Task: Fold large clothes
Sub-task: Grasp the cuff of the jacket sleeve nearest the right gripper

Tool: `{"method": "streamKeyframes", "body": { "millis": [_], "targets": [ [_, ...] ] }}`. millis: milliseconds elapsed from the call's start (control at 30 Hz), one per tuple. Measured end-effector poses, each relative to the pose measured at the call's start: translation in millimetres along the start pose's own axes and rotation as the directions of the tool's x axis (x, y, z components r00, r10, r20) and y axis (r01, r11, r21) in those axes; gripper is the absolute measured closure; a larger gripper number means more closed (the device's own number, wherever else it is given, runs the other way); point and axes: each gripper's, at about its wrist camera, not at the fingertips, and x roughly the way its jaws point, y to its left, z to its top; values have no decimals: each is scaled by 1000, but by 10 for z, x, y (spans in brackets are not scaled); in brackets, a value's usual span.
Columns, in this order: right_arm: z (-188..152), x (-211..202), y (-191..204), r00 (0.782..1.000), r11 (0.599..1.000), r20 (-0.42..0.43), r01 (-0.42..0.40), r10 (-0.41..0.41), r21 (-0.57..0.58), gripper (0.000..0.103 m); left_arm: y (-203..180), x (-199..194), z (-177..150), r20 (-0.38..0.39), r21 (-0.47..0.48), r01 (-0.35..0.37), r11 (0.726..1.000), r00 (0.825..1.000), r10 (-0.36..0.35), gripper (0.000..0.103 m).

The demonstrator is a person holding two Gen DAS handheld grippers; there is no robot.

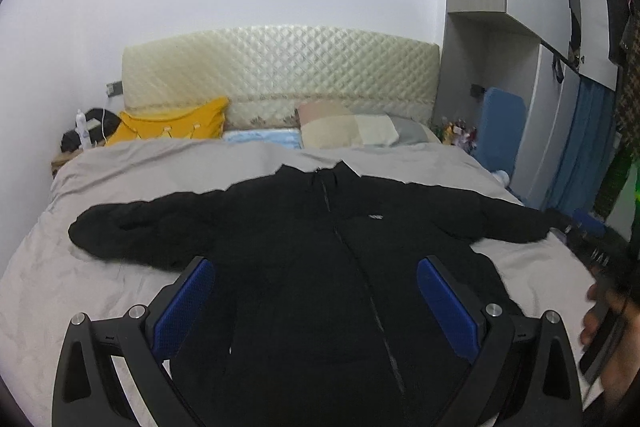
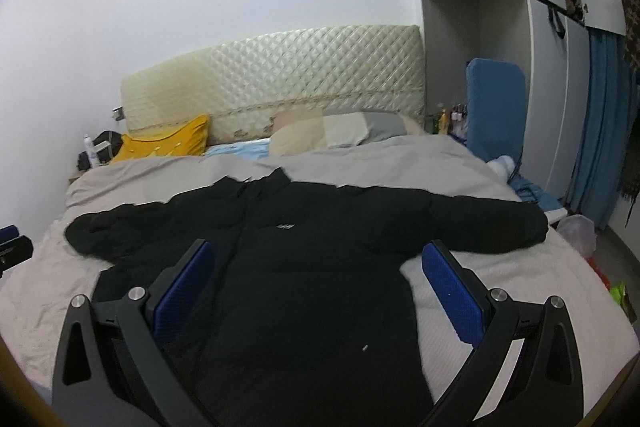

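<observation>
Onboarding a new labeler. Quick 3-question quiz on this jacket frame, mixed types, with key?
1. True or false: the jacket is already folded in half.
2. Multiple choice: what do the left gripper and right gripper hold? A) a sleeve each B) the hem C) nothing
3. Fill in: the yellow pillow lies at the ____ of the bed.

Key:
1. False. It lies spread flat, zipped front up, both sleeves out to the sides.
2. C. Both sets of jaws stand open above the jacket.
3. Head, by the headboard.
</observation>
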Motion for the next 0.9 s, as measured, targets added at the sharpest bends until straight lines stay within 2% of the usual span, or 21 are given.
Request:
{"method": "streamKeyframes", "body": {
  "millis": [100,267,433,567,633,667,733,833,900],
  "targets": [
    [23,168,-173,997,998,44,58,-58,9,0,51,241,-101,20,-7,-5,1000,1000,6,1],
    [59,571,-595,987,988,73,138,-143,70,0,247,649,-242,-41,-72,13,997,999,-16,1],
    [73,1002,-968,975,976,77,199,-207,92,0,482,1004,-477,-89,-125,-41,991,996,30,1],
    [-64,1291,-1326,981,972,26,188,-194,140,0,639,1185,-604,-153,-182,-61,981,988,33,1],
    [-115,1410,-1536,984,968,-5,178,-180,176,4,636,1200,-623,-148,-166,-78,983,988,53,1],
    [-141,1535,-1721,986,963,-47,166,-159,211,8,630,1203,-630,-139,-157,-83,984,988,61,1],
    [-179,1654,-2022,985,945,-83,170,-153,278,15,624,1209,-632,-131,-156,-101,983,988,80,1],
    [-245,1761,-2438,987,908,-79,162,-143,387,16,696,1238,-624,-127,-202,-103,974,989,78,1],
    [-309,1910,-2762,982,881,-99,190,-162,433,15,746,1272,-617,-109,-222,-133,966,988,111,1]
  ]
}}
